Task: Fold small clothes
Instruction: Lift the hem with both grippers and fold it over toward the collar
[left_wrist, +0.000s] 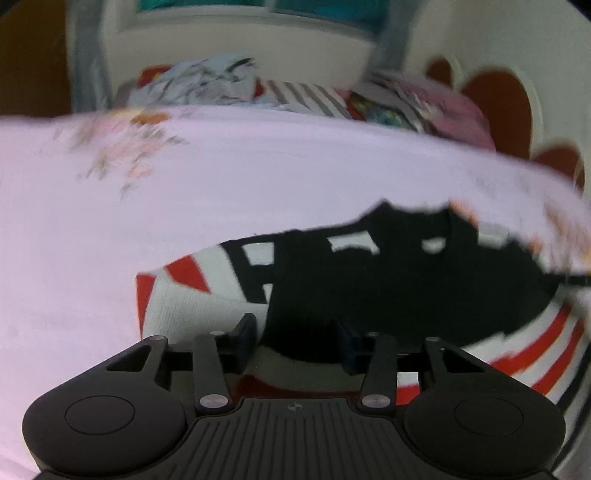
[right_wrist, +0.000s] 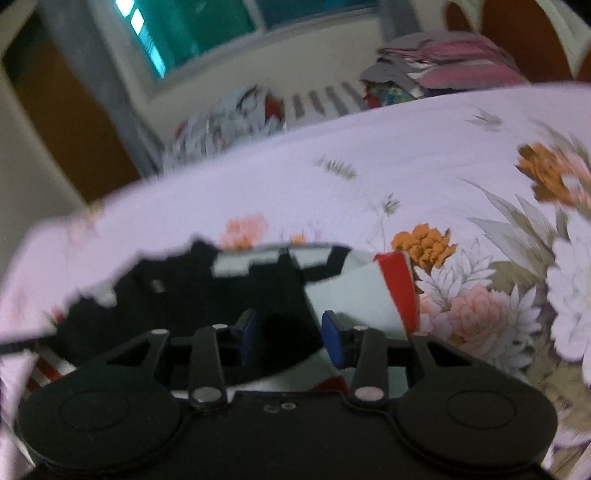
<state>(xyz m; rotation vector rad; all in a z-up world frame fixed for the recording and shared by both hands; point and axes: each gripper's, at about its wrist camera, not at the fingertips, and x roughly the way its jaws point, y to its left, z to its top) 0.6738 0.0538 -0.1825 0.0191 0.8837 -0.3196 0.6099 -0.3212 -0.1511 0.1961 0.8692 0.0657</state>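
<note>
Item: garment (left_wrist: 369, 280), black, white and red knit, on the bed (left_wrist: 221, 184). Soft, light, limp; best pinched at its near hem. Left gripper (left_wrist: 295, 336) and right gripper (right_wrist: 288, 332): jaws part-open, gripping nothing.

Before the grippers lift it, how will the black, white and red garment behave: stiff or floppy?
Probably floppy: the black, white and red garment lies flat with a ragged, uneven far edge on the floral bedsheet. It looks like thin knit, so likely light. It may drag on the sheet rather than slide.
</note>
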